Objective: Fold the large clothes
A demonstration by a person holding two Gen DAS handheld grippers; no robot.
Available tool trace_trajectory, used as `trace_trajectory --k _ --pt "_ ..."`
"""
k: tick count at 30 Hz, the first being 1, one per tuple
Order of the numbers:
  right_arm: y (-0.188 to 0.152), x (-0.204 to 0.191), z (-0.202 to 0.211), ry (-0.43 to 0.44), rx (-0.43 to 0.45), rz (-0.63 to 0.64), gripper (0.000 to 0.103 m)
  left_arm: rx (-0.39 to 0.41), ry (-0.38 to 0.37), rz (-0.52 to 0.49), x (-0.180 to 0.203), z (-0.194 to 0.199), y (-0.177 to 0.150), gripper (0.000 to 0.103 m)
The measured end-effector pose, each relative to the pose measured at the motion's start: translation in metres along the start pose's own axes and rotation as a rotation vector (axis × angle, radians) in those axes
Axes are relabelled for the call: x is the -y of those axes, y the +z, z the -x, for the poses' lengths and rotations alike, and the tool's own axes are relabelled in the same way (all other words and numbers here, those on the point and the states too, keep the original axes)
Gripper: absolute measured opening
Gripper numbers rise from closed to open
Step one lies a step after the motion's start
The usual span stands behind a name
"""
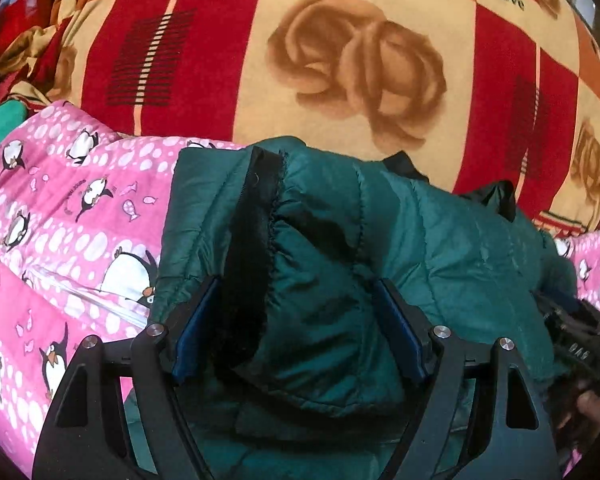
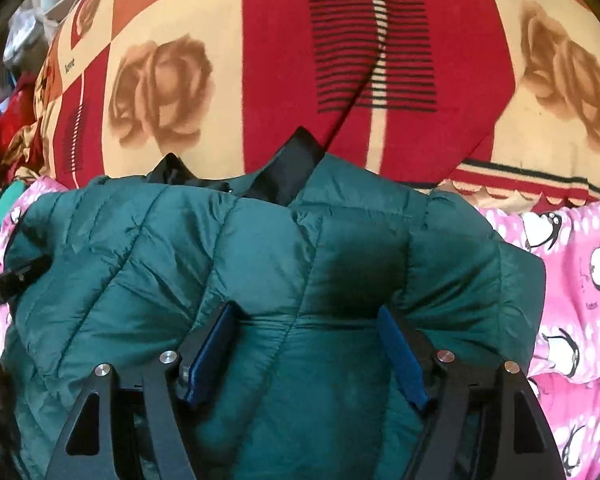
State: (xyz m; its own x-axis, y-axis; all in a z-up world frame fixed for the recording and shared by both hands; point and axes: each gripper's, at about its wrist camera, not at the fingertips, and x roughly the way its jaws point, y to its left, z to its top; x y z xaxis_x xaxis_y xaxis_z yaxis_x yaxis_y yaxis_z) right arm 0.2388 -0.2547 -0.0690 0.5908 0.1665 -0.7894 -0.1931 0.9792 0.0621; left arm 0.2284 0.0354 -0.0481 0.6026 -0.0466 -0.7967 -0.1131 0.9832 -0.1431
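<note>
Rose-print blanket (image 1: 360,64) lies at twelve o'clock, penguin quilt (image 1: 60,216) beneath. Your left gripper (image 1: 296,320) and right gripper (image 2: 304,344) both stand spread, jacket (image 2: 260,260) bulging between unclamped. It's puffy, light, slick; pinch seams or the zipper edge (image 1: 252,232).

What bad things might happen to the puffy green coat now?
The green jacket is shiny and puffy, so it may slip from the left gripper or right gripper, whose fingers look wide apart. Its black zipper edge could bunch inside the fold. The pink penguin blanket underneath might get dragged along.
</note>
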Motion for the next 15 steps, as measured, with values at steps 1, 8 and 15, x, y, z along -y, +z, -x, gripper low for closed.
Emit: trace_trajectory --k 1,8,15 --pt "0.001 0.0 0.003 -0.004 -0.004 -0.004 0.072 0.003 0.005 -0.004 0.001 -0.001 -0.001 0.079" --pt "-0.003 -0.023 0.056 0.061 0.076 -0.014 0.072 0.027 0.011 0.002 0.0 -0.001 -0.004 0.079" --pt "-0.019 -0.072 0.032 0.083 0.015 0.059 0.072 0.04 -0.006 0.016 -0.003 -0.002 -0.009 0.079"
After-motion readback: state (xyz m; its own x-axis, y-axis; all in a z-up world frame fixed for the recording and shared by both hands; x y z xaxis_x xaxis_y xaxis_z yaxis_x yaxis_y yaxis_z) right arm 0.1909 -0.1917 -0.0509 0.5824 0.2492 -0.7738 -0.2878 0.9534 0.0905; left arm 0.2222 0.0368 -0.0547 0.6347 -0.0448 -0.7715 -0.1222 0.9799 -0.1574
